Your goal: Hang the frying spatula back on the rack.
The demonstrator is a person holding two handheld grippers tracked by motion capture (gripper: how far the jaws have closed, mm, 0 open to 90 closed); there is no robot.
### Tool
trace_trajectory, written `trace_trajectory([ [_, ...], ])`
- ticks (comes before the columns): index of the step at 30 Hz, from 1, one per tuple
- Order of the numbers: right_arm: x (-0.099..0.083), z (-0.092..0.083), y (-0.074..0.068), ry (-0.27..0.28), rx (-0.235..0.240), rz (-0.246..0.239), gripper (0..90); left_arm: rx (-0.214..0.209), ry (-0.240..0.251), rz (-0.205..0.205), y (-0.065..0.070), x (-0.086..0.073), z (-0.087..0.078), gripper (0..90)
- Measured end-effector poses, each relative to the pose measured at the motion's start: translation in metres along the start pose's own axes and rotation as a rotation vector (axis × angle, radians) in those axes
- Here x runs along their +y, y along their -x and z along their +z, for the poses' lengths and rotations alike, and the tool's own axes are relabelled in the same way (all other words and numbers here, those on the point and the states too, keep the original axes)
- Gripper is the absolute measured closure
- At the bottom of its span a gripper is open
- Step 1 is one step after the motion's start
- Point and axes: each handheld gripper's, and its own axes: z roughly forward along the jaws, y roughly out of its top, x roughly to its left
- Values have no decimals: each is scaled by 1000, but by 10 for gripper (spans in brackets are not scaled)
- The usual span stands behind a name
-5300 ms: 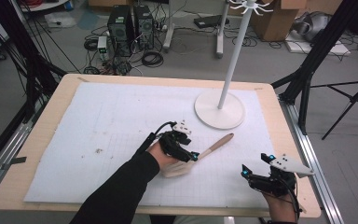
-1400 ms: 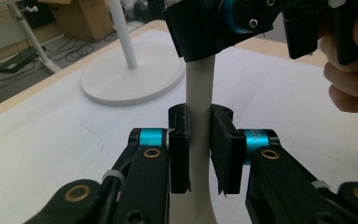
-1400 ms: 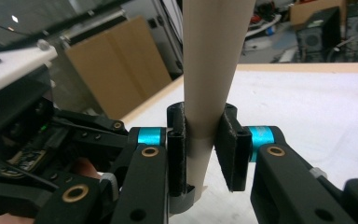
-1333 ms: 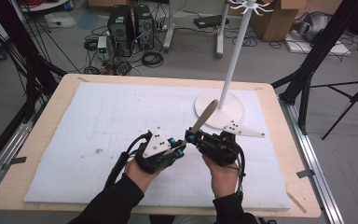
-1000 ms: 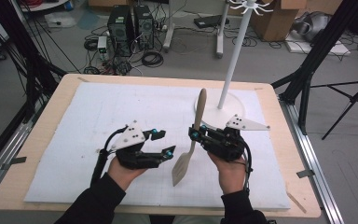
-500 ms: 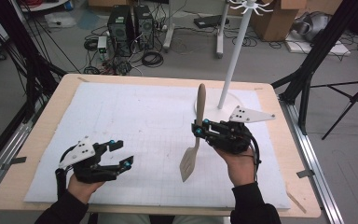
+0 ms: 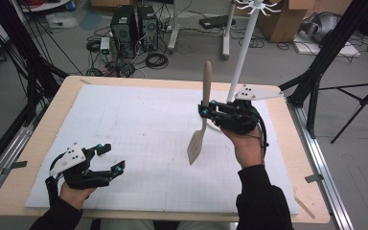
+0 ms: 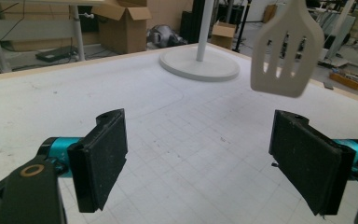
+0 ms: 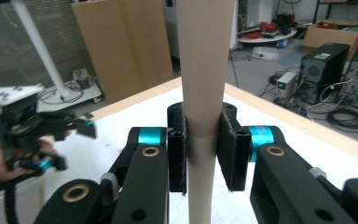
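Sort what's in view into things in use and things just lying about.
In use: spatula, held upright in the right tongs; left tongs, open, empty; mat; stand.

Lying about: computer towers; cables; cardboard boxes; tripod.

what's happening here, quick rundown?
A person works at a table with a handheld tool in each hand. The right tool is shut on the handle of a slotted spatula, holding it upright above the white mat, blade down and clear of the surface. The left tool is near the table's front left corner; its jaws have just been opening and nothing is between them. A white coat stand rises behind the right hand.
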Motion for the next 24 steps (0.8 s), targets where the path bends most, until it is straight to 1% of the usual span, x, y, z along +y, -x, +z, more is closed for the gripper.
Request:
trace_trajectory([
  [2, 8, 2, 8, -6, -10, 2, 756, -1, 3, 4, 0, 0, 0, 199],
  [4, 15, 4, 15, -3, -19, 4, 756, 6, 10, -1, -1, 0, -1, 199],
  [7, 26, 7, 26, 7, -21, 13, 756, 11, 16, -6, -3, -1, -2, 199],
  [12, 48, 10, 45, 21, -47, 22, 756, 11, 19, -22, -4, -2, -3, 199],
  [14, 55, 10, 53, 33, -56, 35, 756, 13, 19, -22, -5, -2, -2, 199],
  [16, 60, 11, 60, 40, -64, 42, 756, 10, 21, -27, -5, -2, -1, 199],
  [18, 63, 12, 67, 44, -80, 48, 756, 10, 19, -24, -5, -2, -1, 199],
  [24, 68, 15, 89, 57, -104, 84, 756, 5, 29, -39, -6, -3, 0, 200],
])
